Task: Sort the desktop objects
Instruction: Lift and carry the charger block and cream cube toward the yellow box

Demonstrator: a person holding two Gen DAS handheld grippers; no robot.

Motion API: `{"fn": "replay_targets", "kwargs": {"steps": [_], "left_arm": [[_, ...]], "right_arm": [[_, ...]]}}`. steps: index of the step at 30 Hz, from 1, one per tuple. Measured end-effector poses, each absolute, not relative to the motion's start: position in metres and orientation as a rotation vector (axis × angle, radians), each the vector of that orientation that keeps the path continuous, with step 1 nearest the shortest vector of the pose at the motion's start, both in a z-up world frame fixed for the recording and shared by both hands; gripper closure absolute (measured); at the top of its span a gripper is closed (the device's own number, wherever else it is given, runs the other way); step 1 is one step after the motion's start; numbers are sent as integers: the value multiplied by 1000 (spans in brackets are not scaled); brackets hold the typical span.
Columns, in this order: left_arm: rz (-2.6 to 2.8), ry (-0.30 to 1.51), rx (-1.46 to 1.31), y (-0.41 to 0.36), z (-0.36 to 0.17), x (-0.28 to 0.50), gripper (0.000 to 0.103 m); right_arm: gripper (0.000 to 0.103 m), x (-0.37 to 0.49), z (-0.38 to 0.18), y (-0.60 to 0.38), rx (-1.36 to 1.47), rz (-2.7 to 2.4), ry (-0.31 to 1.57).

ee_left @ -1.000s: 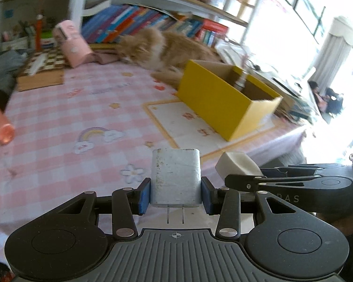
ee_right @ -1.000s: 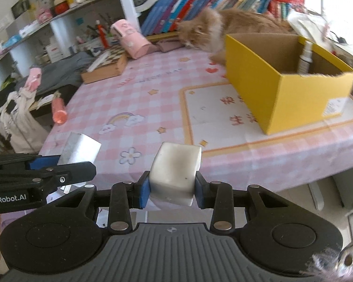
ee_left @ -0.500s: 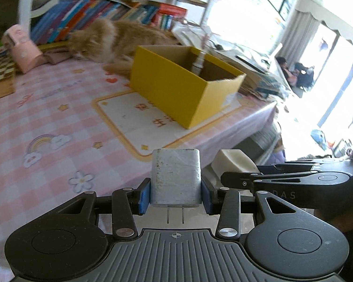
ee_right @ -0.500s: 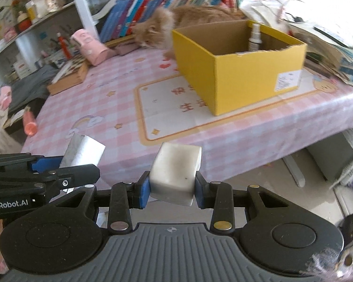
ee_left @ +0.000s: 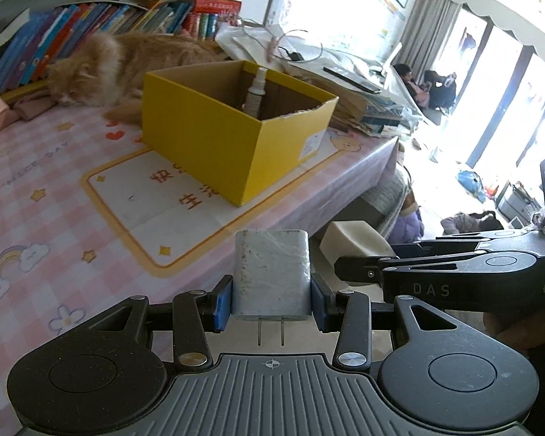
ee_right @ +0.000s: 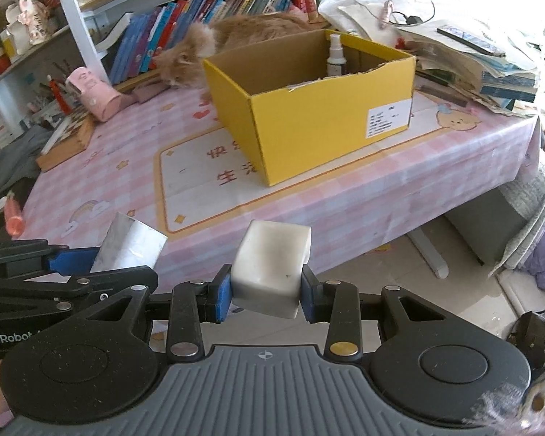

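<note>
Swung toward the open yellow cardboard box since the earlier frames: box now near the centre of both views and larger, with the pink checked counter edge low in the frame. Left claw closed on a grey-white plug-in charger block, two metal prongs pointing back at the camera. Right claw closed on a cream rounded block, perhaps soap or an eraser, held somewhat tilted between the blue pads. Both carried in the air in front of the counter edge, not yet over the box.

Possible troubles from here:
- Cream block slipping out over the floor, because of the slanted hold on only its lower sides.
- Two claws very near to each other in the lower frame; bumping while converging on one box.
- Knocking over the small white spray bottle standing upright at the far wall inside the box.
- Orange long-haired cat lying just behind the box, upper centre; sudden movement into the path.
</note>
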State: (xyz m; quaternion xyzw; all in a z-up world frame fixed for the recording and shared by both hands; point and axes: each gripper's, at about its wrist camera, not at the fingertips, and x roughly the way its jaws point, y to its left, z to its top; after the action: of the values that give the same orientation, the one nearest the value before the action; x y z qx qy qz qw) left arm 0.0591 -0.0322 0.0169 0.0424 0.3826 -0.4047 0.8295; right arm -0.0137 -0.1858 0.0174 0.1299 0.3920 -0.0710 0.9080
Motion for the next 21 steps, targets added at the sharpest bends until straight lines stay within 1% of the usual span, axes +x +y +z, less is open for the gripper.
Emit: {"fn": "replay_targets", "kwargs": {"steps": [21], "left_arm": [[-927, 790, 168, -99, 18, 71, 61]], "right_arm": [[69, -2, 16, -245, 284, -189, 813]]}}
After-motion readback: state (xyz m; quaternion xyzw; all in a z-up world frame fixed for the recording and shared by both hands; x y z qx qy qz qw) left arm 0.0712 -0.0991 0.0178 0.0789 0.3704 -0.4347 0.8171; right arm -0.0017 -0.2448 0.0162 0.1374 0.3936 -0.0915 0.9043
